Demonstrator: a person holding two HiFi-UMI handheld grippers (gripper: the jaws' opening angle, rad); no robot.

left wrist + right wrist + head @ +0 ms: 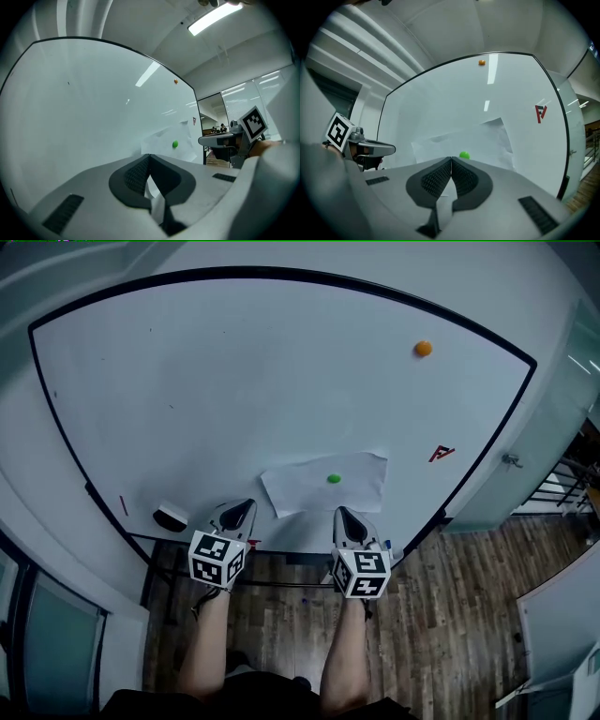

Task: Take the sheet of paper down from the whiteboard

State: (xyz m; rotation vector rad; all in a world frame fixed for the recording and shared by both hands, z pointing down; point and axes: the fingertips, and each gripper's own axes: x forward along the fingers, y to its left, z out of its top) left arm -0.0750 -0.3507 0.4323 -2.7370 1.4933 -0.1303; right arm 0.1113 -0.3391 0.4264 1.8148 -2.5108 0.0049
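Head view: the sheet of paper [323, 486] is on the whiteboard [234, 381], pinned by a green magnet [334, 479] set on its upper middle, so none of the task is done. The right gripper [343, 513] sits straight below the green magnet, at the sheet's lower edge. The left gripper [246, 506] is below and left of the green magnet, near the sheet's lower left corner. This view does not show whether either tip touches the paper. An orange magnet [424, 349] is well above and right of the green magnet, and an eraser [171, 517] lies far to its lower left.

Left gripper view: the fingers [136, 176] are pressed together with nothing pinched between them. The green magnet and the sheet lie ahead and to the right of the tips, apart from them.

Right gripper view: these fingers [464, 180] are also pressed together and empty. The green magnet shows just over their tips, with the sheet spread flat around it and one upper corner creased.

In my judgement the whole job is left: a gripper must spread its fingers, take the green magnet off or pinch a sheet edge below it, then bring the paper away from the board
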